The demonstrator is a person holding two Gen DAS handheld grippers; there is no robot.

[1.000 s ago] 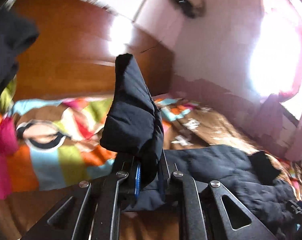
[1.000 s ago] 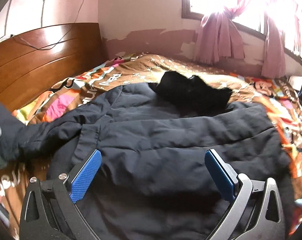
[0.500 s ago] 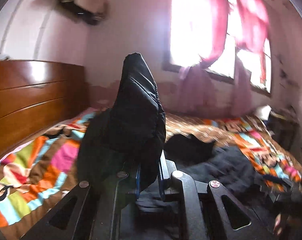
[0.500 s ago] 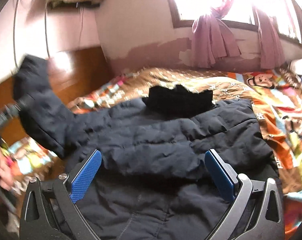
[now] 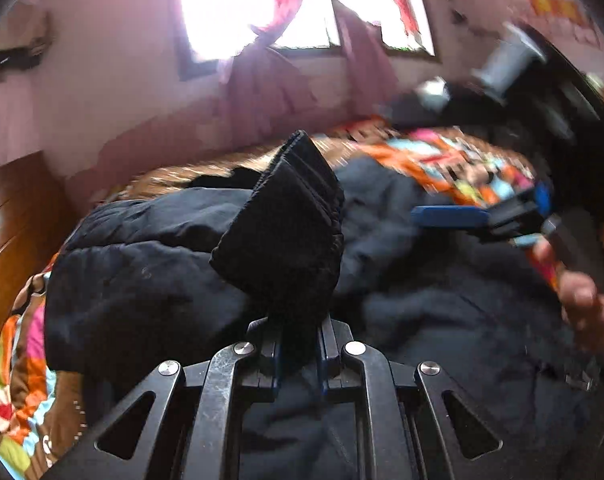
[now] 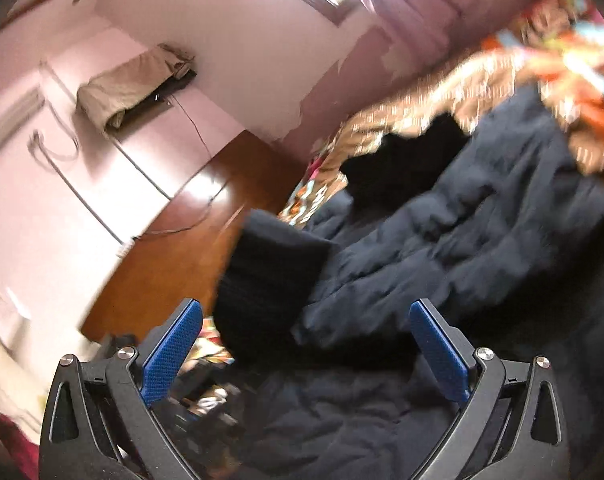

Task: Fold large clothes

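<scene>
A large dark padded jacket (image 5: 442, 288) lies spread over a colourful bedspread (image 5: 454, 160). My left gripper (image 5: 297, 354) is shut on the jacket's sleeve cuff (image 5: 289, 232), which sticks up above the jaws over the jacket's body. In the right wrist view the same cuff (image 6: 269, 276) hangs in front, left of the jacket body (image 6: 482, 232). My right gripper (image 6: 302, 340) stands open above the jacket with nothing between its blue pads (image 6: 169, 352). From the left wrist camera, the right gripper's blue pad (image 5: 450, 216) and the hand (image 5: 586, 300) holding it show at the right.
A wooden headboard (image 6: 189, 240) runs along the left of the bed. Pink curtains (image 5: 285, 64) hang at a bright window on the far wall. A cloth-covered unit (image 6: 133, 88) sits high on the wall. A dark folded garment (image 6: 406, 160) lies beyond the jacket.
The left gripper has swung the sleeve from the headboard side across over the jacket's body, rolling as it went. The right gripper has tilted and shifted, staying open over the jacket.
</scene>
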